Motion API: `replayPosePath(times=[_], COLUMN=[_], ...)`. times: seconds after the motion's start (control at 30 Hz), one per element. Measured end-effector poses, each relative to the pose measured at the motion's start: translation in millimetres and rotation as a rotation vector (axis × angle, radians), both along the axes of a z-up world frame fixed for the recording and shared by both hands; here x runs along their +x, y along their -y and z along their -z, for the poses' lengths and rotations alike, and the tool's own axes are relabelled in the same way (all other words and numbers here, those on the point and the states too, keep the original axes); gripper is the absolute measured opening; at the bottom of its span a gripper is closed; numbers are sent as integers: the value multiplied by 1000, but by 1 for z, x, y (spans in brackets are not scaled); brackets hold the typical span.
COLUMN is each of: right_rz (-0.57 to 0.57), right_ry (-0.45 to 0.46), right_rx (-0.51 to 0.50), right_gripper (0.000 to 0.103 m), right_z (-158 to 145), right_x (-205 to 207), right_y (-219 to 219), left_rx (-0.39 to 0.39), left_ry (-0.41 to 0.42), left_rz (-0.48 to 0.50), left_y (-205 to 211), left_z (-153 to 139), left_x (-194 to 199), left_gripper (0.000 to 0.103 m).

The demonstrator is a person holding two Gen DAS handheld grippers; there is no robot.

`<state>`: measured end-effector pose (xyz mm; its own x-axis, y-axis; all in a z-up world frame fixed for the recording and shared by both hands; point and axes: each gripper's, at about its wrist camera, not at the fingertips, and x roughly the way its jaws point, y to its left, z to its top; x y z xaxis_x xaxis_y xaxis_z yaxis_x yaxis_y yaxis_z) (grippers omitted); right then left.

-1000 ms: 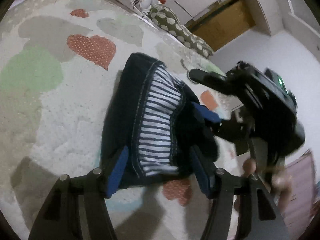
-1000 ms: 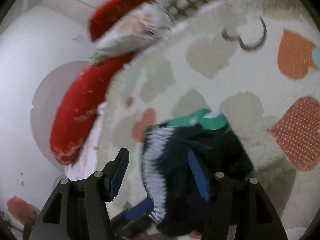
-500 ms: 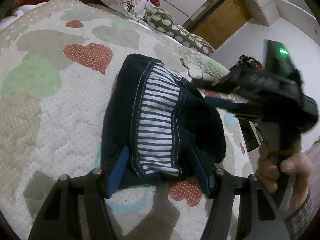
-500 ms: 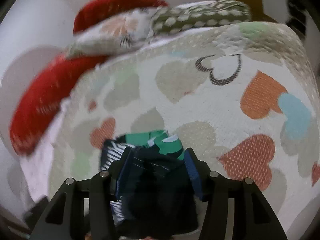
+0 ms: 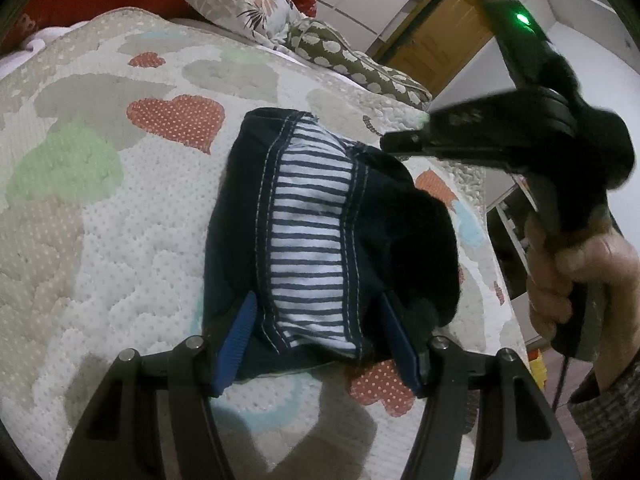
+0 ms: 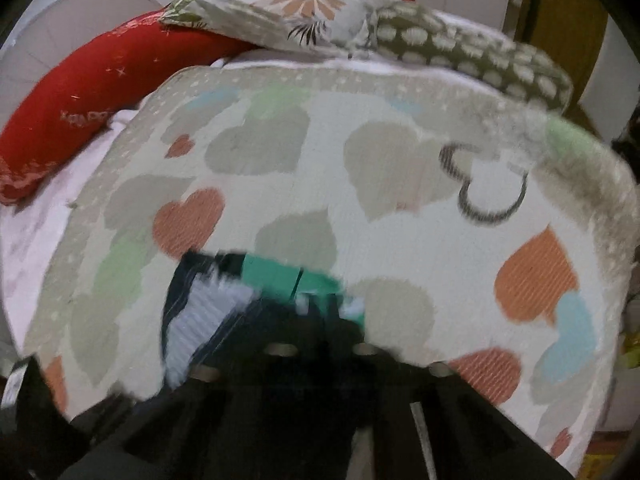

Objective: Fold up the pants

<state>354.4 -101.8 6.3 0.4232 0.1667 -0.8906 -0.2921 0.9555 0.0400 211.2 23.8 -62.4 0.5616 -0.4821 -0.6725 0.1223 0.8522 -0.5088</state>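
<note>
The pants [image 5: 320, 240], soft and light, are bundled mid-frame on the quilt [image 5: 100, 240]. They are straddled loosely by the left gripper [image 5: 320, 340]; the right gripper [image 5: 394, 142], raised at right, has just closed empty. The stitched waistband would likely be gripped best.

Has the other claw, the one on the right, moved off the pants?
Yes. The right claw has lifted off the pants, toward the dotted pillow, shut and empty.

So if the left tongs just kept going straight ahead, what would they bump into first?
Most likely the folded dark pants: the left tongs stand open with that bundle already between the blue pads, lying on the heart-print quilt. Exact depth is unclear.
</note>
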Motion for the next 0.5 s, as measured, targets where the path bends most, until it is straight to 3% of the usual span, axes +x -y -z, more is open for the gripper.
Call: replayPosePath(times=[0.1,0.13,0.33,0.43,0.5], right_rz=[42,64,110,83,118], right_ry=[54,62,76,17,-34], right_rx=[-95,-76,236,409,351], right_gripper=[2,2,7,8,14], right_z=[-1,-4,-33,-20,4], right_x=[6,5,-39,-60,-64], right_y=[-5,0,24,30,35], left_rx=[4,1,-6,-8,-14], left_ry=[4,3,1,2,6], left_rz=[0,0,1,-1,4], left_y=[0,0,-1,-1,-1], left_z=[0,0,0,0,-1], left_x=[0,0,0,0,0], left_gripper=[62,62,63,63,63])
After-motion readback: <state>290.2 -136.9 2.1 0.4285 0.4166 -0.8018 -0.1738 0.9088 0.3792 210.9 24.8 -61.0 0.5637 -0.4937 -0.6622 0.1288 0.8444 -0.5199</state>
